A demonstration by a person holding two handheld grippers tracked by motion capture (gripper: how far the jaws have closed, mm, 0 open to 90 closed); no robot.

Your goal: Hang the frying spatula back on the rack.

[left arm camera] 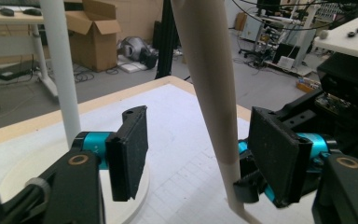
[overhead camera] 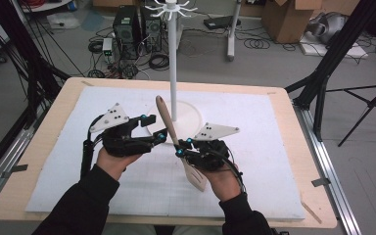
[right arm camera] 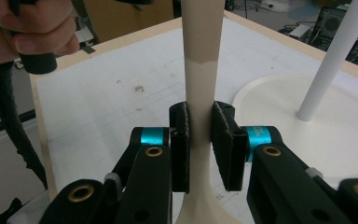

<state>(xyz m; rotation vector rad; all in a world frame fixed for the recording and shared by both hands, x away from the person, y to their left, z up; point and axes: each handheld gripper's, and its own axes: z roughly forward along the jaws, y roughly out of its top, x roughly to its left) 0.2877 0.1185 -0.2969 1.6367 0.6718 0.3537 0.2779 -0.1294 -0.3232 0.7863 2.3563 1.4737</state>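
While the right gripper (overhead camera: 182, 147) clamps the neck of a pale spatula (overhead camera: 168, 123), the left gripper (overhead camera: 155, 127) sits beside it with its jaws spread wide and nothing between the pads but air and the spatula's handle passing through the gap.

From the right gripper view, the right gripper (right arm camera: 200, 140) has both black pads pressed flat against the spatula (right arm camera: 200, 60), one on each side, just above where the neck flares into the blade. The handle rises straight up between them, darker tan in its upper part and lighter below.

From the left gripper view, the left gripper (left arm camera: 200, 154) is released: its near pad stands well clear of the spatula (left arm camera: 209, 93), and the far pad is just beside the handle, though whether it touches cannot be told. Behind the handle, the other gripper's jaws close on the neck.

From the high view, the spatula is held tilted above the white mat (overhead camera: 78, 166), handle pointing up and away from the person, blade down near the right hand (overhead camera: 220, 178). The left hand (overhead camera: 112, 159) wraps its gripper's grip. Just beyond the grippers a white stand (overhead camera: 173, 73) with a round base and hooks at the top rises from the mat, which lies on a wooden table (overhead camera: 44, 132).
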